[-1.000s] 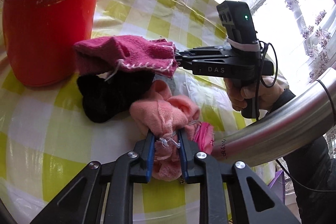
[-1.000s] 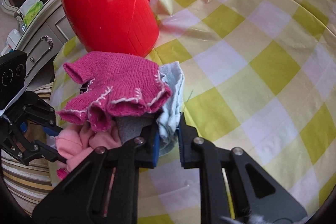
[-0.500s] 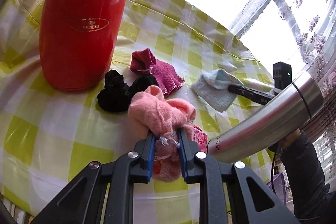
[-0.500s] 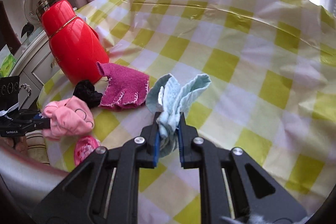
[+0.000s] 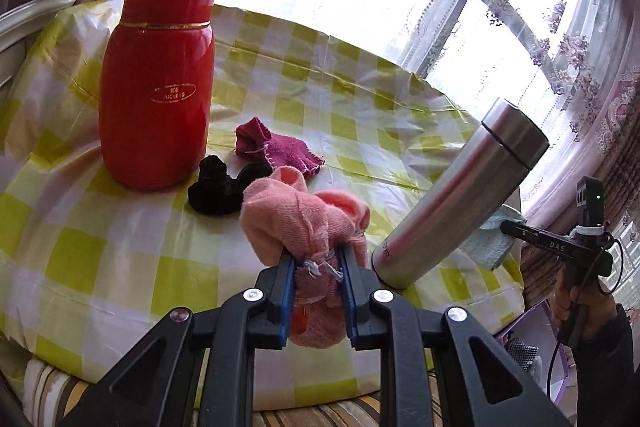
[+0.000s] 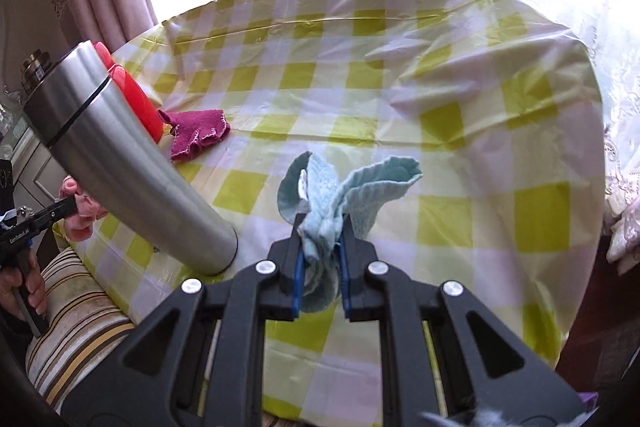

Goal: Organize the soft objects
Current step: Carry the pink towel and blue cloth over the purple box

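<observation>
A round table under a glossy yellow-and-white checked cloth (image 6: 460,75) stands before a bright window hung with lace and flowered curtains (image 5: 560,39). On the cloth a red flask (image 5: 158,75) with a gold band stands upright, and a tall brushed-steel flask (image 5: 460,199) rises near the table's edge, blocking part of each camera's view of the other hand. Between the red flask and the steel one lie a black fuzzy piece (image 5: 222,187) and, just behind it, a magenta knitted glove (image 5: 280,151) with pale stitching along its edge.

The left gripper (image 5: 316,267) has its blue-lined jaws pressed on a bunched pink terry sock (image 5: 304,223), held clear of the cloth in front of the black piece. The right gripper (image 6: 320,247) is clamped nearly closed on a pale blue fleecy sock (image 6: 340,195), whose two ends fan upward over the open middle of the table. A striped cushion (image 6: 80,311) shows below the table's edge.
</observation>
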`<state>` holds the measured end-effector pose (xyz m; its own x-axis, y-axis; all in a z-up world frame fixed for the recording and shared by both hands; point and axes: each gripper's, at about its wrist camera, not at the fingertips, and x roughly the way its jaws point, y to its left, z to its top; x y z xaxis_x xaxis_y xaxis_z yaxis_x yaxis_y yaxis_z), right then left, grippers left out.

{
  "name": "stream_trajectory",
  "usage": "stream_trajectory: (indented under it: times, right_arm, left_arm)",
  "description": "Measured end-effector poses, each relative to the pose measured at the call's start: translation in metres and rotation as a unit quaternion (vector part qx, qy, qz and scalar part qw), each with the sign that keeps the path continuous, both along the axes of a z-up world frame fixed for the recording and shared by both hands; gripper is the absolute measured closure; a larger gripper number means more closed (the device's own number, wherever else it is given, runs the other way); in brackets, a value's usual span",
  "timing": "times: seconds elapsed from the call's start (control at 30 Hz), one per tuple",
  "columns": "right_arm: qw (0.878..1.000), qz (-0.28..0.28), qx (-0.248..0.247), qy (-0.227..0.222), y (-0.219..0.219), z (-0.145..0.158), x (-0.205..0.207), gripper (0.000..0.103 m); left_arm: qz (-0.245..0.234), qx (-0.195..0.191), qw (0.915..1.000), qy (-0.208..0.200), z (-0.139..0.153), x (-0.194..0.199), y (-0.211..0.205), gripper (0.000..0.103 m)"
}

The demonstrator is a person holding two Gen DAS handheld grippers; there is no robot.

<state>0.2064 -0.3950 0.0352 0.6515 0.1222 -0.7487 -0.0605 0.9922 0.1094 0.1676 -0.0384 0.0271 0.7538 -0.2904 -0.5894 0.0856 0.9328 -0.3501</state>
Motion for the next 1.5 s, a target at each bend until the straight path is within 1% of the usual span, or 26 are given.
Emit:
stream_trajectory:
  times: [0.03, 0.13, 0.2, 0.3, 0.37, 0.43, 0.53, 0.63, 0.73, 0.93, 1.1, 1.27, 1.4, 1.5]
  right_arm:
    - [1.0, -0.008, -0.006, -0.005, 0.002, 0.004, -0.011, 0.086]
    - [0.999, -0.032, -0.018, -0.011, 0.011, 0.01, -0.038, 0.086]
    - [0.999, -0.041, -0.021, -0.015, 0.017, 0.014, -0.056, 0.086]
    - [0.998, -0.064, -0.011, -0.026, 0.021, 0.024, -0.083, 0.086]
    - [0.996, -0.084, -0.006, -0.034, 0.022, 0.03, -0.103, 0.086]
    - [0.994, -0.103, -0.012, -0.039, 0.023, 0.035, -0.123, 0.086]
    - [0.991, -0.13, -0.016, -0.039, 0.021, 0.038, -0.153, 0.086]
    - [0.988, -0.15, -0.028, -0.035, 0.018, 0.038, -0.181, 0.086]
    - [0.983, -0.179, -0.036, -0.029, 0.011, 0.035, -0.207, 0.086]
    - [0.974, -0.22, -0.053, -0.004, 0.002, 0.021, -0.244, 0.086]
    - [0.965, -0.249, -0.077, 0.01, -0.004, 0.013, -0.263, 0.086]
    - [0.957, -0.272, -0.096, 0.013, -0.013, 0.013, -0.277, 0.086]
    - [0.953, -0.286, -0.096, 0.013, -0.02, 0.014, -0.285, 0.086]
    - [0.951, -0.294, -0.096, 0.014, -0.025, 0.013, -0.289, 0.086]
  left_arm:
    - [-0.006, 0.003, 1.0, -0.006, 0.002, -0.004, -0.002, 0.082]
    - [-0.008, -0.004, 0.9999, 0.012, -0.002, -0.004, -0.004, 0.082]
    - [-0.012, -0.008, 0.9999, 0.004, 0.002, -0.011, -0.006, 0.082]
    - [-0.024, -0.016, 0.9996, -0.006, 0.01, -0.023, -0.014, 0.082]
    - [-0.041, -0.021, 0.9989, -0.01, 0.015, -0.032, -0.025, 0.082]
    - [-0.062, -0.028, 0.9976, -0.014, 0.02, -0.041, -0.038, 0.082]
    - [-0.098, -0.035, 0.9943, -0.023, 0.029, -0.053, -0.062, 0.082]
    - [-0.14, -0.043, 0.9888, -0.029, 0.036, -0.064, -0.089, 0.082]
    - [-0.175, -0.041, 0.9831, -0.033, 0.04, -0.076, -0.114, 0.082]
    - [-0.228, -0.037, 0.9724, -0.029, 0.045, -0.094, -0.157, 0.082]
    - [-0.262, -0.025, 0.9644, -0.024, 0.046, -0.103, -0.188, 0.082]
    - [-0.295, -0.01, 0.9552, -0.023, 0.049, -0.113, -0.218, 0.082]
    - [-0.318, -0.002, 0.9479, -0.025, 0.05, -0.12, -0.239, 0.082]
    - [-0.328, 0.002, 0.9442, -0.025, 0.05, -0.124, -0.249, 0.082]
